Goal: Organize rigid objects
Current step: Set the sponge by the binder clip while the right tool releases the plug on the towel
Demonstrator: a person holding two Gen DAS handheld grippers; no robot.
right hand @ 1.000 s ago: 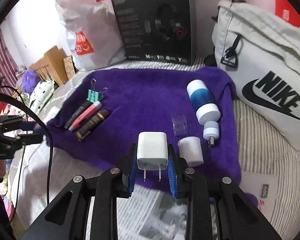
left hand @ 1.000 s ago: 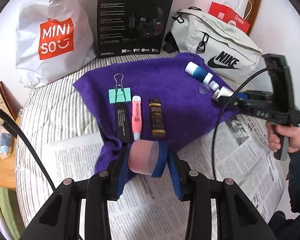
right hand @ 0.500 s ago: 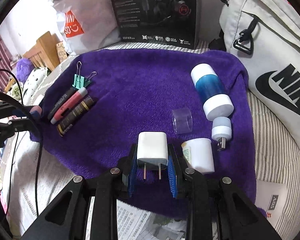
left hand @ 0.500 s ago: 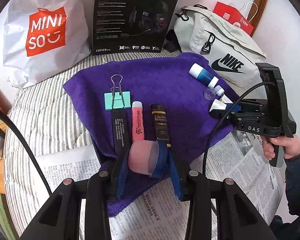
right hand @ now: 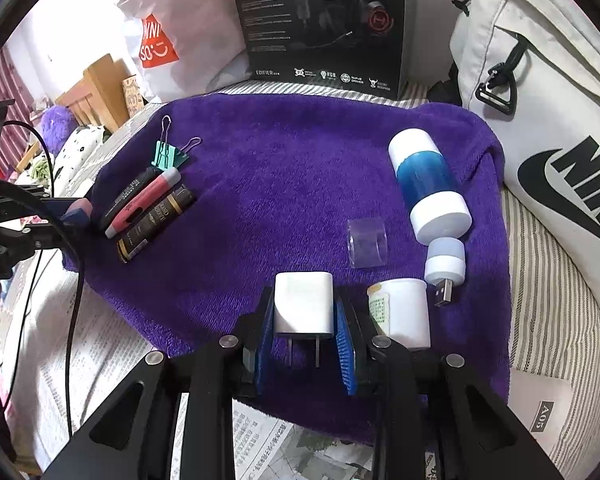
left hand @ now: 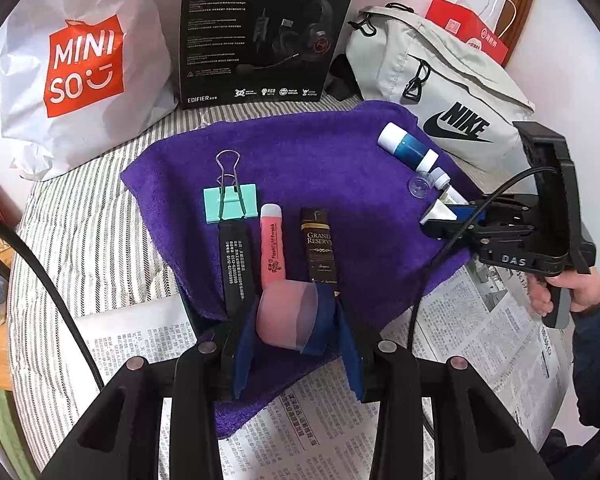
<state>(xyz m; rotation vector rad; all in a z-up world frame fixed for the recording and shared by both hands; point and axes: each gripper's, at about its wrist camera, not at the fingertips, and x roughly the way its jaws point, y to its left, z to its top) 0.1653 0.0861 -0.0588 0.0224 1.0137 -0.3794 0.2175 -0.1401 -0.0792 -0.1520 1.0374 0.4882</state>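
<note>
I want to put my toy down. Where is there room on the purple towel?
The middle of the purple towel is bare, between the pen row and the blue bottle. Both sides are crowded.

A white Miniso bag, a black headset box and a grey Nike bag are standing at the back. Newspaper is lying on the striped bed. A red bag is peeking out behind.

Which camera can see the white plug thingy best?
The right wrist view: the white plug adapter sits close up between the right gripper pads, both prongs showing. In the left wrist view only a white sliver shows at that gripper's tips.
</note>
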